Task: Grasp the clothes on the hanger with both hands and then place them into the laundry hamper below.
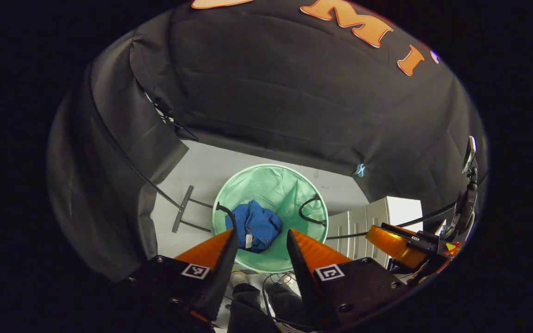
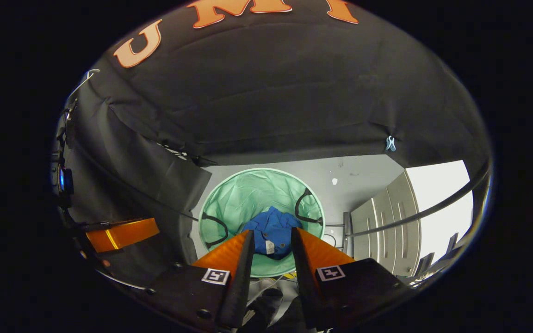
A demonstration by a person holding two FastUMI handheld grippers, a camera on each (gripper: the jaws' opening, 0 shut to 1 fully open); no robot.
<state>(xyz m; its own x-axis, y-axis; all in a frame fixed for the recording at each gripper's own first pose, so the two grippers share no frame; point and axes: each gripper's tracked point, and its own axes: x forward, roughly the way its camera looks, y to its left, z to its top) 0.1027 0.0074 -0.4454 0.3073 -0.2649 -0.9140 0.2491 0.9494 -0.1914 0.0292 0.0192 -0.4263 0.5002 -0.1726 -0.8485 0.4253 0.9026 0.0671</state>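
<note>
No readable text, brand or number shows. A small white tag on the blue garment (image 1: 253,225) in the green hamper (image 1: 271,185) is too small to read; the square markers (image 1: 329,272) on the grippers carry only black-and-white patterns.

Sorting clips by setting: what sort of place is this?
Likely a staged recording booth: black cloth wall, a green laundry hamper holding blue clothes on a grey floor, white cabinets beside.

Even, soft light is falling from above, brightening the pale floor (image 1: 211,166) while the black cloth wall (image 2: 275,101) is staying dim. Fisheye distortion is bending the edges; a bright white patch is glaring at the right gripper view's right edge.
</note>
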